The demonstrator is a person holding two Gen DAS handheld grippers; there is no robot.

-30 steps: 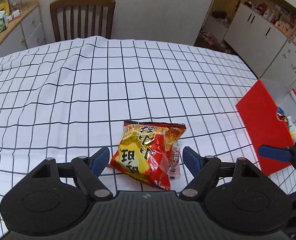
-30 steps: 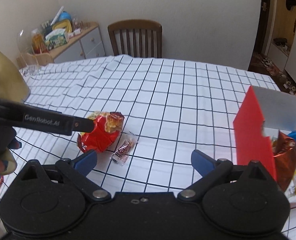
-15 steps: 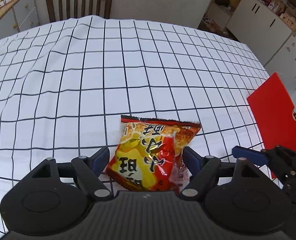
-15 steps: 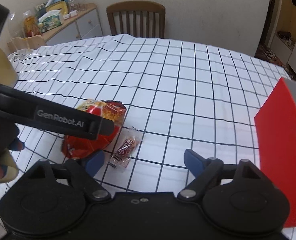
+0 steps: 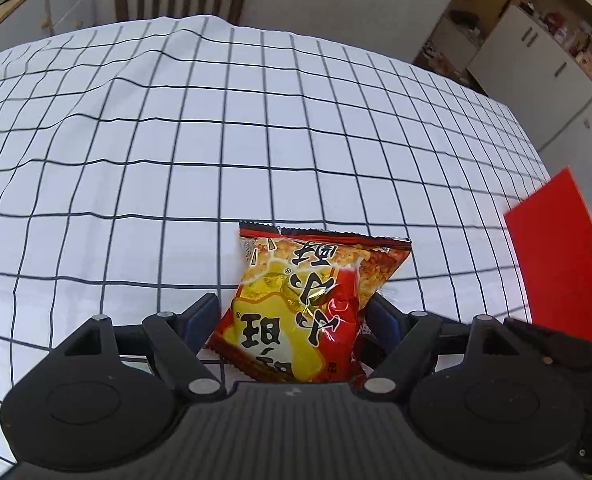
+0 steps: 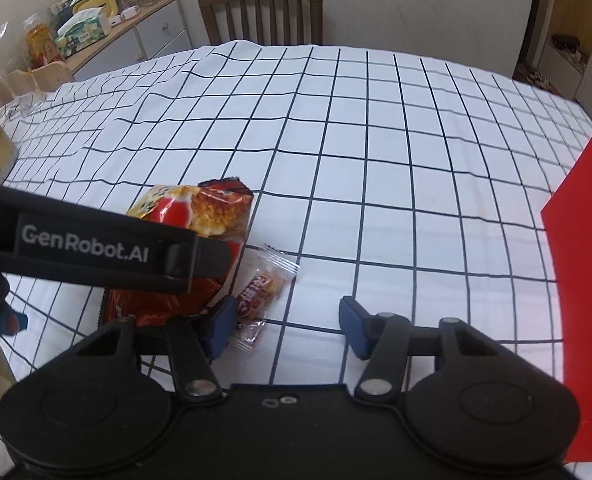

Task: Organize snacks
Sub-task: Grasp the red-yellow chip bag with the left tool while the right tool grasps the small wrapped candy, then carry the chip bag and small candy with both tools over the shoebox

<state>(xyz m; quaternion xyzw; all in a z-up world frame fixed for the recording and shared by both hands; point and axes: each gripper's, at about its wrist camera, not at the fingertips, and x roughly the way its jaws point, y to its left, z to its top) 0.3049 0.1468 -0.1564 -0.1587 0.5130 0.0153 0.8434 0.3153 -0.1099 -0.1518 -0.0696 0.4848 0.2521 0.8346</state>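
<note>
The desk (image 6: 375, 160) is covered by a white cloth with a dark grid, rumpled into ridges toward its far left side. A red and yellow snack bag (image 5: 307, 304) lies flat on the cloth near the front edge. Just beside it, on its right, lies a small clear-wrapped candy (image 6: 262, 292). A red box (image 6: 583, 280) stands on the desk's right side, well apart from both.

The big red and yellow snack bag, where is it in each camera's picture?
Left wrist view: the snack bag sits low in the middle, between the open fingers of the left gripper.
Right wrist view: the same bag is at lower left, partly hidden behind the left gripper's black finger.
Shared landmark: the red box at the right edge, also on the right here.
</note>
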